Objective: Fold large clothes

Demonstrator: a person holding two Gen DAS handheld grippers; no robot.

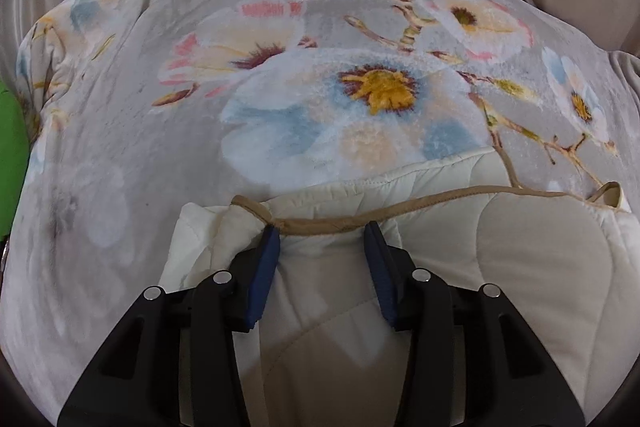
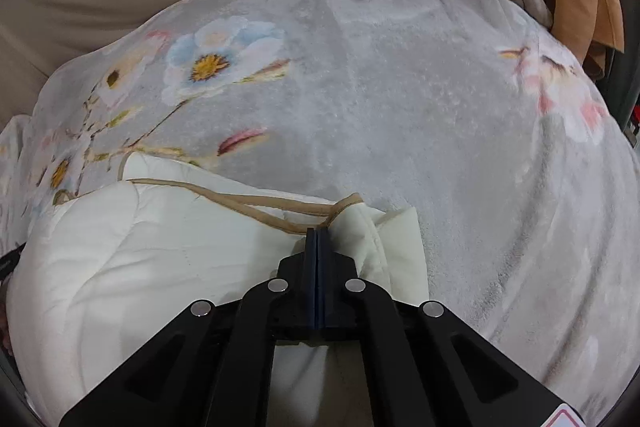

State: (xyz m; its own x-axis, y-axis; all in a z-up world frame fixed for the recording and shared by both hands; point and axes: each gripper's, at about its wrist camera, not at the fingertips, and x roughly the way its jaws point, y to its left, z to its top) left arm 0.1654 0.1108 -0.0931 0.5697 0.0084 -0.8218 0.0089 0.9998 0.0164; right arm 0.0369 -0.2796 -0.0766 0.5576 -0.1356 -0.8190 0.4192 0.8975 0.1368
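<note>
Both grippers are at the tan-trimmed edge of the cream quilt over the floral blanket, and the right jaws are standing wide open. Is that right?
Not quite. The right gripper has its jaws shut on the tan-trimmed edge of the cream quilt, as the right wrist view shows. The rest holds: the quilt lies over the floral blanket.

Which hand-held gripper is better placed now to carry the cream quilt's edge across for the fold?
The right hand-held gripper: its jaws are closed on the cream quilt at the tan trim. The left hand-held gripper stands partly open.

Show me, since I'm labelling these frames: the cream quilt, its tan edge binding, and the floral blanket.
cream quilt (image 2: 120, 267): right wrist view, padded top face.
tan edge binding (image 1: 440, 201): left wrist view, mid-length of the strip.
floral blanket (image 1: 376, 91): left wrist view, yellow flower centre.
</note>
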